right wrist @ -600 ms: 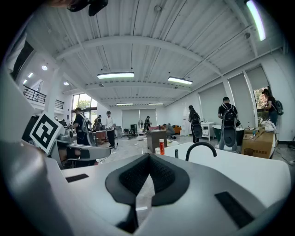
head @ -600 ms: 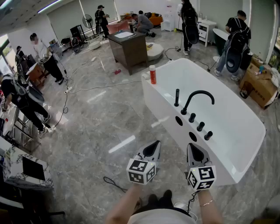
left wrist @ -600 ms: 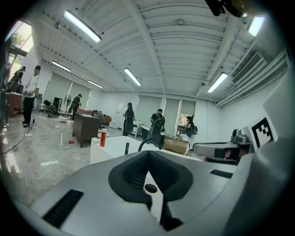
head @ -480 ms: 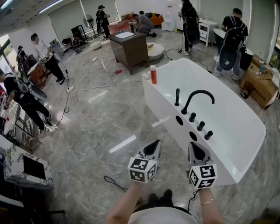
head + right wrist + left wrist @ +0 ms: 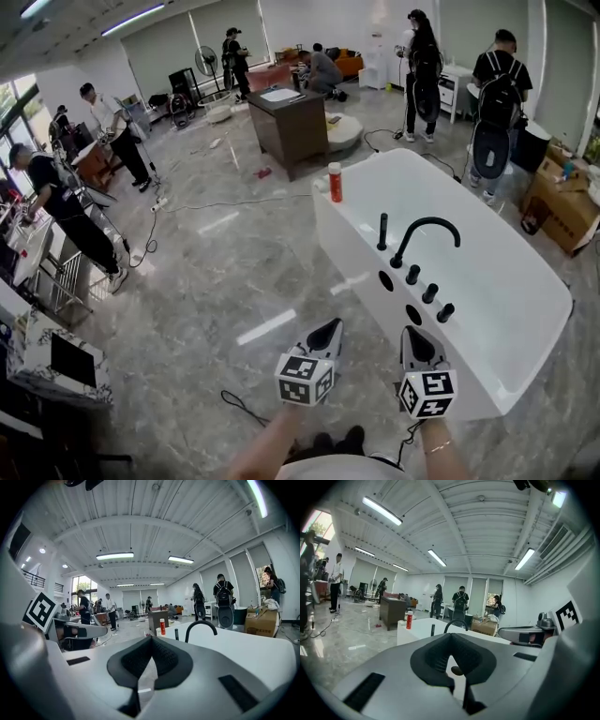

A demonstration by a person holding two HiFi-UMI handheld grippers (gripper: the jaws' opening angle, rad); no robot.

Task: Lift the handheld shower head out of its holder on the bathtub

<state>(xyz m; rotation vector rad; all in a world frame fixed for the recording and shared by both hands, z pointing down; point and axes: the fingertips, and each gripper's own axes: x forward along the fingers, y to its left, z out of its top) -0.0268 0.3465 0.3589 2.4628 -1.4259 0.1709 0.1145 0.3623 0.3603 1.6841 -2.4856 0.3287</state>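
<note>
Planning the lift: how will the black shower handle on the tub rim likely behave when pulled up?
The shower handle is a slim black stick standing upright: probably stiff and light, perhaps slippery. No hose shows; one may hang under the tub rim and drag.

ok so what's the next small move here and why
Probably carry the right gripper forward along the bathtub rim toward the upright black shower head. The gripper is shut and empty at the tub's near end, well short of the shower head in its holder. The jaws would need to open before it arrives.
</note>
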